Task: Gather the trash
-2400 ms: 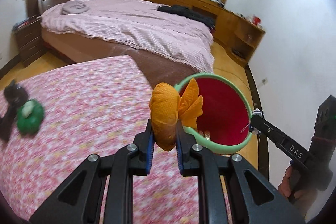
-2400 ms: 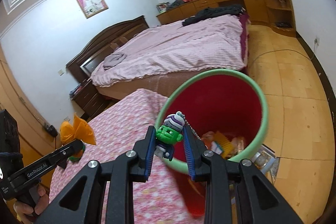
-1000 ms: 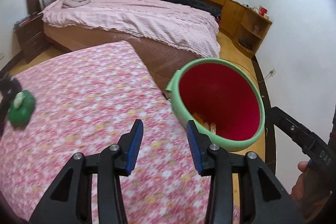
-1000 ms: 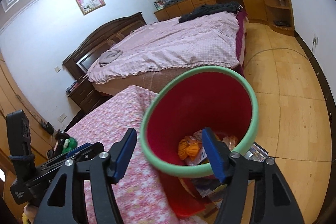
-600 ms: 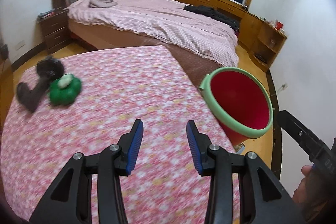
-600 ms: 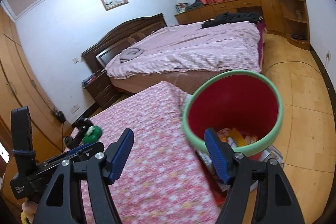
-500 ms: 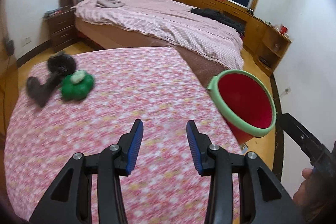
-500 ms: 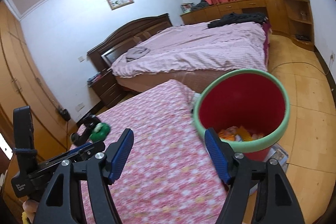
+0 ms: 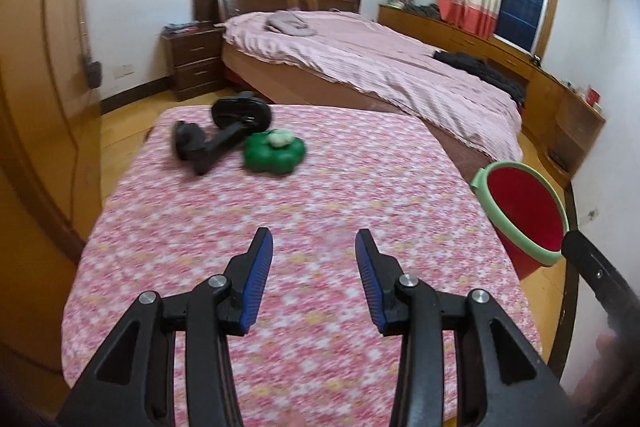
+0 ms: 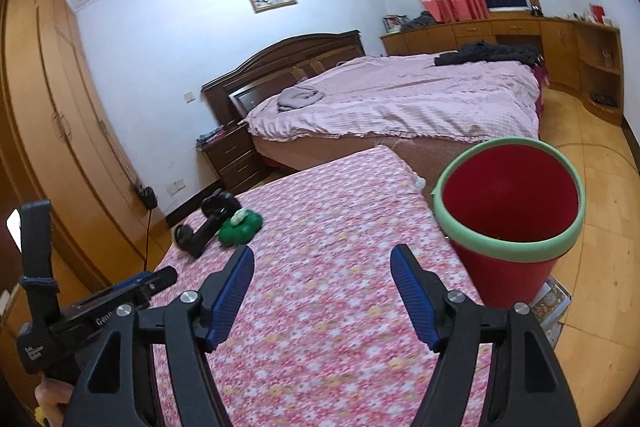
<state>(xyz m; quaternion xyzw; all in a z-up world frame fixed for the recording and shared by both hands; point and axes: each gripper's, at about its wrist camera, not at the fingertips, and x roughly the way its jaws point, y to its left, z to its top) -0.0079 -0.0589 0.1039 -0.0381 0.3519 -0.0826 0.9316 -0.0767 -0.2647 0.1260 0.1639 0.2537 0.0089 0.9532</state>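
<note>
A green lump with a pale piece on top (image 9: 275, 154) lies at the far end of the pink floral table (image 9: 320, 219), next to a black stand-like object (image 9: 224, 131). Both also show in the right wrist view: the green lump (image 10: 240, 229) and the black object (image 10: 208, 223). A red bin with a green rim (image 9: 524, 211) stands off the table's right edge; in the right wrist view the bin (image 10: 510, 211) is close on the right. My left gripper (image 9: 314, 247) is open and empty over the table. My right gripper (image 10: 322, 263) is open and empty.
A large bed with a pink cover (image 9: 380, 67) stands behind the table, with a dark nightstand (image 9: 192, 59) to its left. Wooden wardrobes (image 10: 48, 107) line the left wall. Low cabinets (image 10: 540, 35) run along the far right. Papers lie on the floor by the bin (image 10: 552, 303).
Both grippers let go of their items into the bin, opened, then pulled back and swung left. The green lump and black object have come nearer the middle of the views.
</note>
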